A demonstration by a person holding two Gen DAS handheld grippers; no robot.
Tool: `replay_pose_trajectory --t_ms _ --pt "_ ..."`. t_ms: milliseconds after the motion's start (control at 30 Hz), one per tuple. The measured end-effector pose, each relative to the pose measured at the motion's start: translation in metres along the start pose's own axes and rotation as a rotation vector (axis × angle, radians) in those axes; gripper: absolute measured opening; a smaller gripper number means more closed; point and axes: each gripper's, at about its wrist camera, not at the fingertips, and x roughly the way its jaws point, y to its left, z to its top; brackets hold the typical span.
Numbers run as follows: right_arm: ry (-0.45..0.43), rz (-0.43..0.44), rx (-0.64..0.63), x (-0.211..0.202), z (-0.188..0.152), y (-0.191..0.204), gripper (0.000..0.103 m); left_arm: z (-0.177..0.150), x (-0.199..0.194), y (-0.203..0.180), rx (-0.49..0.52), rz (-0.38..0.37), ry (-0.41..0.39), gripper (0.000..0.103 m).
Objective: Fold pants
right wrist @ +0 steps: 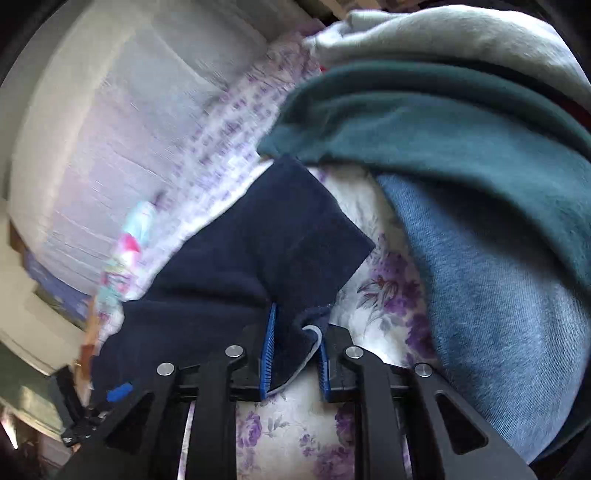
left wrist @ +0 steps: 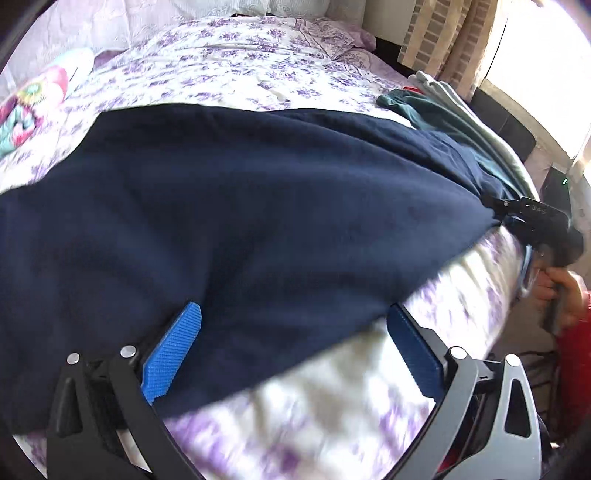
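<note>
Dark navy pants (left wrist: pixel 221 206) lie spread across a bed with a purple-flowered cover (left wrist: pixel 229 62). My left gripper (left wrist: pixel 295 350) is open, its blue pads straddling the near edge of the pants; the left pad (left wrist: pixel 173 350) rests on the cloth. My right gripper (right wrist: pixel 295 354) is shut on a corner of the pants (right wrist: pixel 266 236), with a pale drawstring or hem bunched between the pads. In the left wrist view the right gripper (left wrist: pixel 532 218) holds the pants' right end at the bed's edge.
A pile of other clothes lies at the right: a teal garment (right wrist: pixel 443 122), a light blue one (right wrist: pixel 498 288) and a grey one (right wrist: pixel 443 33). A colourful item (left wrist: pixel 33 99) lies at the bed's far left. Pillows (left wrist: pixel 295 5) are at the head.
</note>
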Motion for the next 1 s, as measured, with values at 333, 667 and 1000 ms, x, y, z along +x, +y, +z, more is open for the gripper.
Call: replay_pose_trajectory --t_ms 333,667,1000 --pt "-0.22 -0.18 -0.339 -0.052 0.007 0.105 0.056 -0.01 -0.058 0.084 -0.229 0.099 -0.109 0.098" --pt "0.336 0.011 -0.749 0.158 -0.063 0.266 0.069 -0.058 -0.065 0.108 -0.166 0.261 -0.098 0.098" --pt "0.238 0.123 -0.8 0.185 -0.028 0.345 0.069 -0.049 -0.122 0.208 -0.441 0.32 -0.241 0.098"
